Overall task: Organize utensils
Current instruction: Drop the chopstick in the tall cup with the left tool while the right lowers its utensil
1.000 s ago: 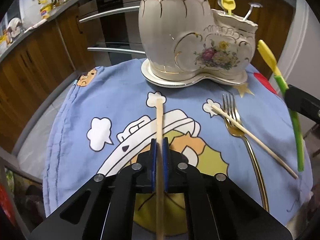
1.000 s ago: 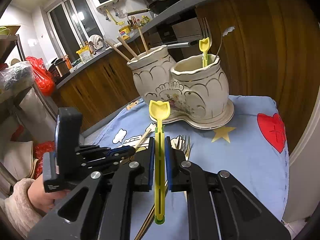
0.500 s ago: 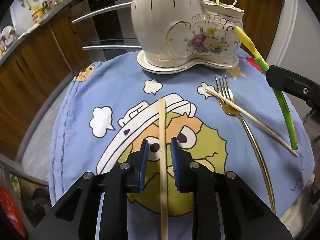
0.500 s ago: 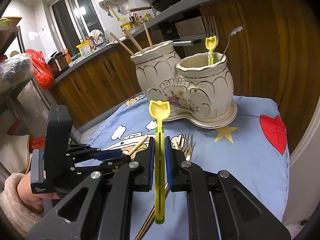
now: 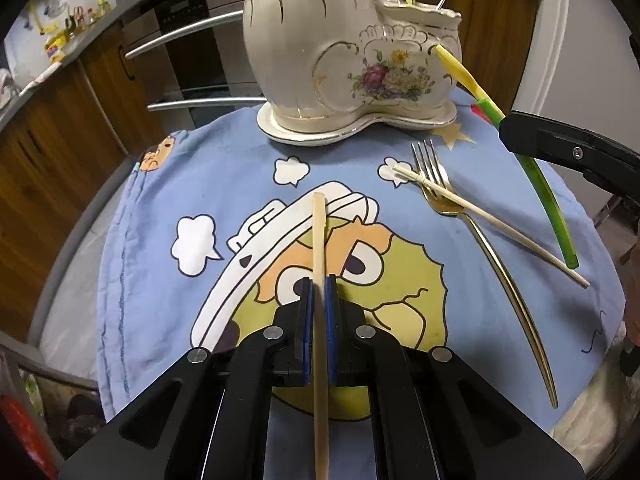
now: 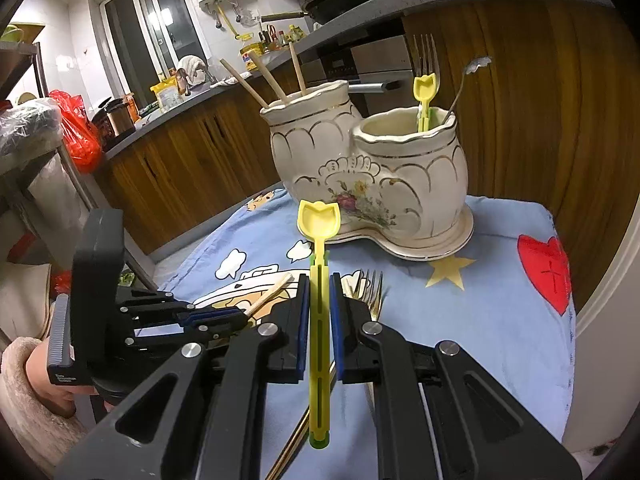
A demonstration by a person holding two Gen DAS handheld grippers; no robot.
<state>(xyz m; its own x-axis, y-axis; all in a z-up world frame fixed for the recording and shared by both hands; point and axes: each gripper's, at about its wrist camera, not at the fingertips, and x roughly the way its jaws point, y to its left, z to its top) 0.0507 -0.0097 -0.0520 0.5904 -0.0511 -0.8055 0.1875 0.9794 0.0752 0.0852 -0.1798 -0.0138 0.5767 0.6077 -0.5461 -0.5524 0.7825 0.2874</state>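
My left gripper (image 5: 319, 280) is shut on a wooden chopstick (image 5: 319, 236) lying on the cartoon tablecloth (image 5: 240, 152). My right gripper (image 6: 319, 278) is shut on a yellow-green plastic spoon (image 6: 319, 220), held above the table; it also shows in the left wrist view (image 5: 536, 172). The white ceramic two-pot holder (image 5: 348, 56) (image 6: 368, 168) stands at the far side. Its taller pot holds three chopsticks (image 6: 272, 80); its lower pot holds a fork, a yellow spoon (image 6: 425, 88) and a metal spoon. A gold fork (image 5: 480, 240) and a second chopstick (image 5: 492, 224) lie crossed on the cloth.
Wooden kitchen cabinets (image 6: 180, 160) and an oven with metal handles (image 5: 188, 32) stand behind the table. A white wall or door (image 5: 580, 40) is at the right. The table's edge (image 5: 68, 240) curves round on the left.
My left gripper was shut on the chopstick, opened around it half a second ago, and has shut on it again, further back along the stick. The right gripper moved toward the holder.
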